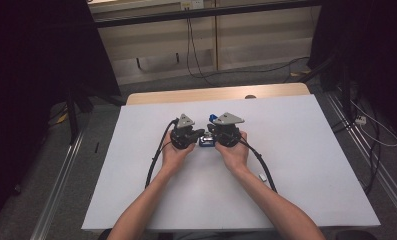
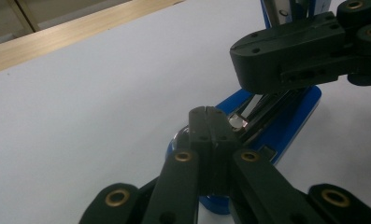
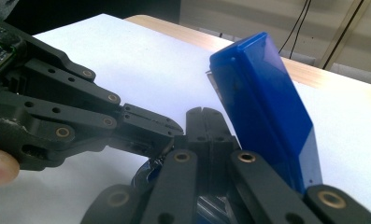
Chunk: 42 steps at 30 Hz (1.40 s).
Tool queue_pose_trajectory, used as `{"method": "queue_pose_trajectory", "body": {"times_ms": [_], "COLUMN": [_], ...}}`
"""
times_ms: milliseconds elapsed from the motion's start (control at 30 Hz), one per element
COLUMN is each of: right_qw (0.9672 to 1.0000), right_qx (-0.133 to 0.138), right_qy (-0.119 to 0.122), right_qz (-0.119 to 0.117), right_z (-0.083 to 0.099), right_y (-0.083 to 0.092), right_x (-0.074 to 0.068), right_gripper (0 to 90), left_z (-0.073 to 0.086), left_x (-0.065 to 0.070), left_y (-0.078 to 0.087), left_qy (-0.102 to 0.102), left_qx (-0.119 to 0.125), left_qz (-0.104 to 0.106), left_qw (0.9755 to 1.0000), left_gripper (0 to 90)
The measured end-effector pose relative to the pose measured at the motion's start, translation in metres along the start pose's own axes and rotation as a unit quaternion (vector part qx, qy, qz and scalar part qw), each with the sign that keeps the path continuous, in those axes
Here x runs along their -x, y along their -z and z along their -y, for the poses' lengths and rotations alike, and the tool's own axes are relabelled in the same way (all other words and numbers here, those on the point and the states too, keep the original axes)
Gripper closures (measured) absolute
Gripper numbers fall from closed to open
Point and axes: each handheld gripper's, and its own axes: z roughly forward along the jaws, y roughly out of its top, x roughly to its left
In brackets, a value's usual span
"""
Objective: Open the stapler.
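While both grippers meet, blue stapler (image 1: 206, 141) open btwn, jaws pressed together

Lab — dark curtains (image 1: 31, 75), trailing cables (image 1: 196, 55).

Blue stapler (image 3: 267, 112) w/ silver metal inside. Black grippers, L (image 1: 187, 136) & R (image 1: 226, 134), grey top plates. White counter (image 1: 296, 150), pale wood edge.

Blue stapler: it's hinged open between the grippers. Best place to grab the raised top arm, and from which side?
Probably the free end of the raised arm of the blue stapler, pinched across its two flat long sides. It stands tilted up off the base, so both sides are exposed; come from above, clear of the left hand-held gripper low at the base.
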Motion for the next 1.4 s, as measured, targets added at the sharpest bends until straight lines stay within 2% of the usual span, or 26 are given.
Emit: {"method": "queue_pose_trajectory", "body": {"times_ms": [133,500,867,1067,1400], "right_qw": [1.0,0.9999,1.0,0.9997,0.9995], "right_qx": [0.003,0.003,0.001,0.006,0.01], "right_qy": [-0.005,-0.012,-0.005,-0.003,-0.008], "right_qz": [0.005,0.0,0.005,0.025,0.03], "right_z": [-0.001,-0.002,-0.002,-0.004,-0.003], "right_y": [0.002,0.005,0.006,0.011,0.016], "right_x": [0.002,0.005,0.003,0.008,0.014], "right_gripper": [90.0,90.0,90.0,90.0,90.0], "left_z": [0.0,0.0,0.001,0.001,0.0], "left_x": [-0.001,-0.001,0.0,-0.001,0.0], "left_y": [0.0,0.0,0.0,0.0,0.0], "left_qy": [0.003,0.002,-0.003,-0.001,-0.003], "left_qx": [0.0,0.003,0.001,0.003,0.001], "left_qz": [0.001,0.002,0.002,0.002,0.001], "left_qw": [1.0,1.0,1.0,1.0,1.0], "left_gripper": [90.0,90.0,90.0,90.0,90.0]}}
